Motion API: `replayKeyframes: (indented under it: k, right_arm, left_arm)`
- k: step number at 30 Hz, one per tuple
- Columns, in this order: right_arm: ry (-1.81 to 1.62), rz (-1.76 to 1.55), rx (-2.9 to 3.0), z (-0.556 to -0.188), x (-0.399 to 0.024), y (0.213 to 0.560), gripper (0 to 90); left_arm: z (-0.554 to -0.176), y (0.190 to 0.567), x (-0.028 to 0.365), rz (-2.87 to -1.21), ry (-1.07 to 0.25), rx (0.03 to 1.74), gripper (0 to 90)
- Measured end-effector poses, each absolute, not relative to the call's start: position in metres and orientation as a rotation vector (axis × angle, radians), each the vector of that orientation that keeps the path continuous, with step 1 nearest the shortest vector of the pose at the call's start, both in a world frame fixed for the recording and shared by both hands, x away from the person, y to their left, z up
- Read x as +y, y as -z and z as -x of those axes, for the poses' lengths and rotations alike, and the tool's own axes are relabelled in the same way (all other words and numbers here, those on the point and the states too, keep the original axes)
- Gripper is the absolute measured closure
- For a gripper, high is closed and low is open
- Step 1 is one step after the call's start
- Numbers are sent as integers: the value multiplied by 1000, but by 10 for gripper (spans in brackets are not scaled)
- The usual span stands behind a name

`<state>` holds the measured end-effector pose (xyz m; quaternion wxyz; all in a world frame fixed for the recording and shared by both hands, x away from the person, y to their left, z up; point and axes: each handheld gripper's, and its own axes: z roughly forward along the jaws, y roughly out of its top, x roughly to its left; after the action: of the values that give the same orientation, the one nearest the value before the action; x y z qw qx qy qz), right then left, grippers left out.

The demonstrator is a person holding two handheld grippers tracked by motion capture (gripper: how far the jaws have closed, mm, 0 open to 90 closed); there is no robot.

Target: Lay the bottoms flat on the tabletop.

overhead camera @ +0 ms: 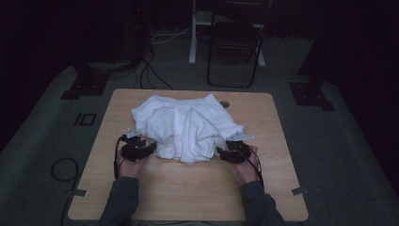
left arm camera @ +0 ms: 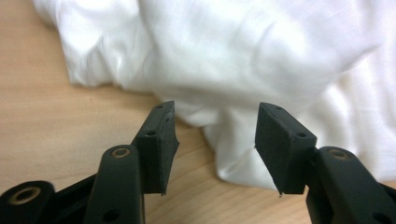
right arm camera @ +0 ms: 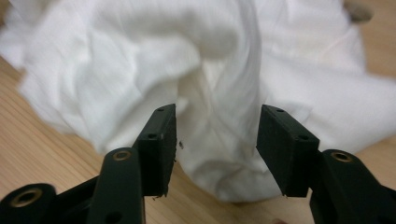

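Both grippers stand with their jaws wide apart and nothing pinched between them: our left gripper (overhead camera: 149,149) sits at the near left edge of the white cloth (overhead camera: 186,127), our right gripper (overhead camera: 221,151) at its near right edge. Along the left gripper (left arm camera: 212,140) we see a fold of the cloth (left arm camera: 243,70) lying on the wood past the black pads, which do not press on it. Along the right gripper (right arm camera: 215,140) the crumpled cloth (right arm camera: 205,84) rises in a ridge beyond the gap, again free of the pads. We see the cloth bunched in a loose heap on the middle of the wooden counter (overhead camera: 188,193), toward its far half, with a gathered edge along its far side. Our hands hold the grippers low over the counter, sleeves coming in from the near edge. Behind the counter, on the dim grey floor (overhead camera: 339,155), stands a dark folding chair (overhead camera: 235,47), with cables trailing nearby.
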<state>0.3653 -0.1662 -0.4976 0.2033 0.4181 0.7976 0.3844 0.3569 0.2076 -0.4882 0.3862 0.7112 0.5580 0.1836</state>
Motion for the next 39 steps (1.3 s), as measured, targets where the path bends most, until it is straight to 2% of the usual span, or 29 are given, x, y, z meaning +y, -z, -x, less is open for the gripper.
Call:
replayKeyframes:
  k: [6,12,14,16,17,19,20,21,24,29,39]
  right_arm:
    - [-1126,-1168,2165,-370,-160,481,455]
    - [-1143,-1220,2142,-387,-152,482,435]
    - [-1148,-1232,2139,-389,-151,483,435]
    - [-1157,-1266,2128,-396,-148,487,423]
    - [-1157,-1275,2129,-399,-147,489,431]
    - [-1153,-1284,2132,-400,-146,490,455]
    - [-1150,-1293,2136,-402,-146,492,496]
    - [-1160,-1306,2147,-404,-147,494,623]
    - [-1157,-1291,2154,-400,-148,494,773]
    - [-1168,-1229,2148,-387,-154,488,845]
    - [-1250,-1118,2133,-345,-176,472,857]
  left_arm:
    - [-363,470,190,-1823,-507,1332,410]
    - [-380,470,162,-1890,-534,1267,268]
    - [-380,470,162,-1890,-534,1267,257]
    - [-395,478,143,-1959,-565,1268,258]
    - [-397,480,139,-1976,-584,1271,310]
    - [-399,482,137,-1992,-594,1285,515]
    - [-401,484,137,-2002,-567,1297,515]
    - [-401,485,138,-1999,-554,1296,676]
    - [-396,484,140,-2022,-556,1259,851]
    - [-381,473,154,-1976,-550,1246,873]
    - [-327,444,200,-1875,-597,1205,874]
